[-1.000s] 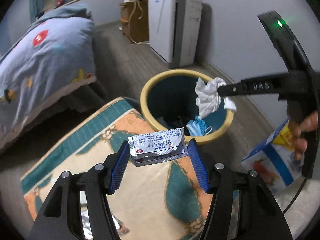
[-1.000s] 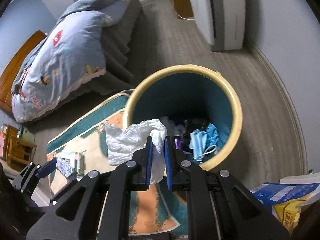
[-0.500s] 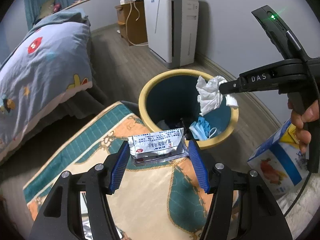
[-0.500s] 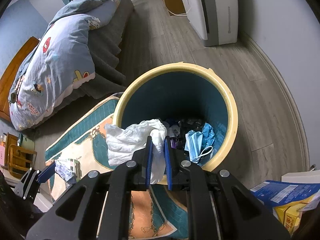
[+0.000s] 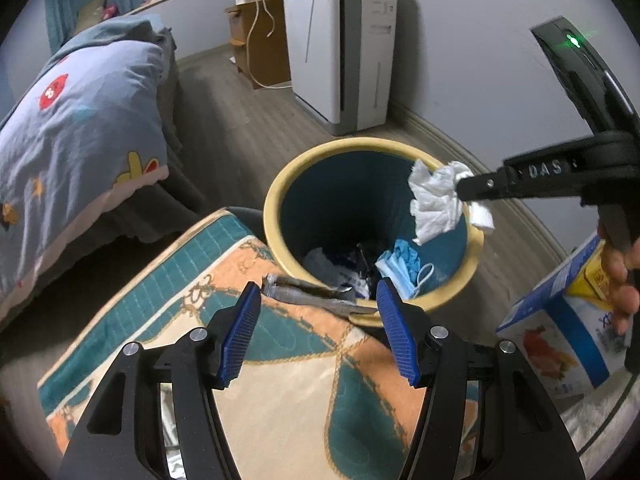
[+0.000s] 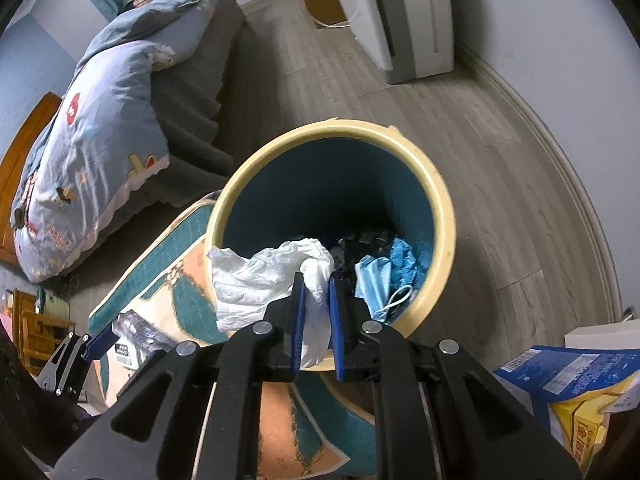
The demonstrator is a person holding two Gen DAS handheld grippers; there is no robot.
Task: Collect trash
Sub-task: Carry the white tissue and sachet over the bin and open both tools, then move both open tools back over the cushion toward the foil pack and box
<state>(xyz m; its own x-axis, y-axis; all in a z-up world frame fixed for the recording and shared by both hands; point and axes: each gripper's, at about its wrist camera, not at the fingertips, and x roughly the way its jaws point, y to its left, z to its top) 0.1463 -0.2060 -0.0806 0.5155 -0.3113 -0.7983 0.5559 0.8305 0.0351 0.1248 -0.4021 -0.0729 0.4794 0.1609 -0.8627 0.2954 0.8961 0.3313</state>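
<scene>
Left gripper (image 5: 318, 312) fingers clamp foil packet (image 5: 316, 298) at bin (image 5: 280, 188) rim; right gripper (image 6: 316, 312) fingers pinch tissue (image 6: 264, 280) over bin mouth

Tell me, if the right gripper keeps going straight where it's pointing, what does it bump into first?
Probably the trash inside the bin, likely the blue face mask; depth is hard to judge.

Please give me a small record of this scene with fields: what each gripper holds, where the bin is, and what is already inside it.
left gripper: shut on silver foil packet, held near bin rim
right gripper: shut on crumpled white tissue, over bin mouth
bin: yellow rim, teal inside, on wooden floor beside patterned rug
bin contents: blue face mask, dark scraps
nearby: blue-and-white carton, right of bin
</scene>
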